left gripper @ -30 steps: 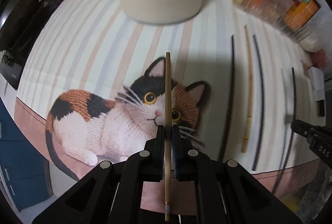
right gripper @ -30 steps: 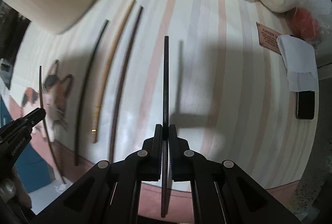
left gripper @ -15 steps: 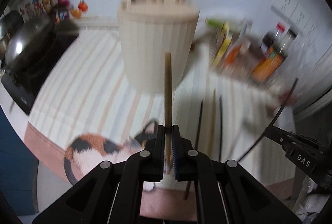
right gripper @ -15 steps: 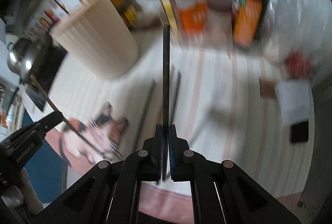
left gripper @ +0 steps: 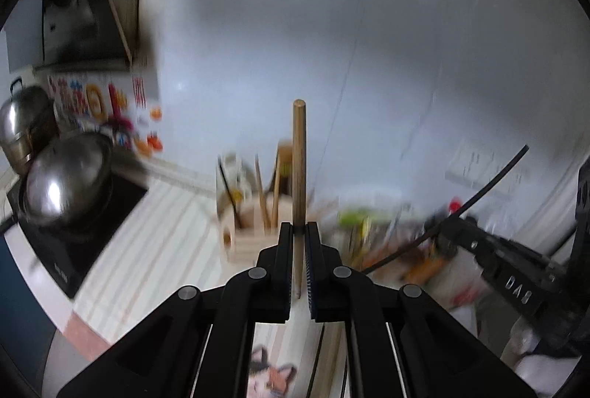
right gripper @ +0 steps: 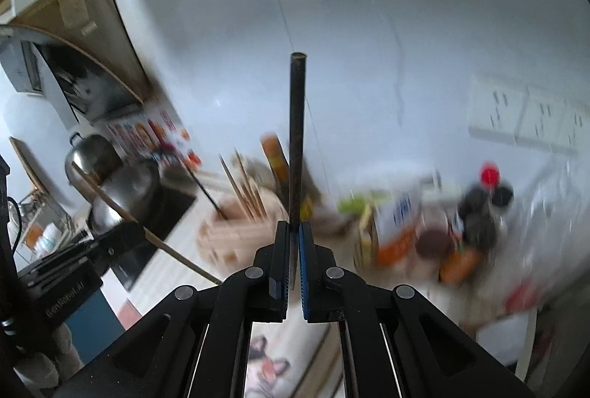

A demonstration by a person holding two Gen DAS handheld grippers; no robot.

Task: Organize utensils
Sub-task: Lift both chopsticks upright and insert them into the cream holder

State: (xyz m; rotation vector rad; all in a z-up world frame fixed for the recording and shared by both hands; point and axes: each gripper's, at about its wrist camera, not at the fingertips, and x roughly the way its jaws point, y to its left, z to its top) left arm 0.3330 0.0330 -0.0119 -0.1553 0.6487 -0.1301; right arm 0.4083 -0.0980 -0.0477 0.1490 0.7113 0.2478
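Note:
My left gripper is shut on a light wooden chopstick that points forward and up, high above the counter. My right gripper is shut on a black chopstick, held the same way. Below and ahead of both stands the beige ribbed utensil holder, with several chopsticks standing in it. Each gripper also shows in the other's view: the right gripper at the right with its black chopstick, and the left gripper at the left with its wooden chopstick. Both views are blurred.
Steel pots sit on a black stove at the left. Bottles and packets crowd the counter against the white wall at the right of the holder. The striped mat with the cat print lies below the grippers.
Both grippers have risen from the mat with their chopsticks and tilted upward. The holder, a second ago close at the top edge, now sits lower and farther off, with the wall filling the view.

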